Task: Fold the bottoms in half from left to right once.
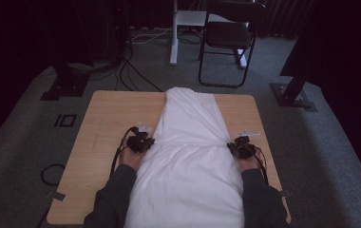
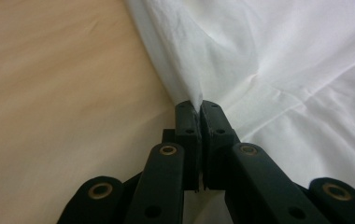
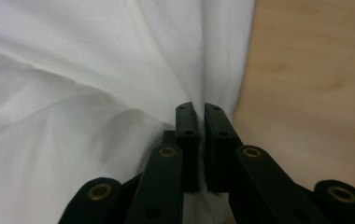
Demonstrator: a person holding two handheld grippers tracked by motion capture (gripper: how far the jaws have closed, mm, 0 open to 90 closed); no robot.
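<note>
So I've got the white sheet (image 1: 188, 161) laid lengthwise down the middle of the desk (image 1: 107, 118), already narrowed into a long strip. My left hand-held gripper (image 1: 146, 141) is pinched tight on its left edge, and the right hand-held gripper (image 1: 234, 146) is clamped on the right edge, about halfway along. I reckon the lengthwise folds are done and the crosswise fold is what's left.

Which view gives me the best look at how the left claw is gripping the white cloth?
The left gripper view: the left claw has its jaws shut on a pinched edge of the white cloth. The high view shows it small and dark at the cloth's left edge. The right gripper view shows the cloth, with the right claw shut on it.
</note>
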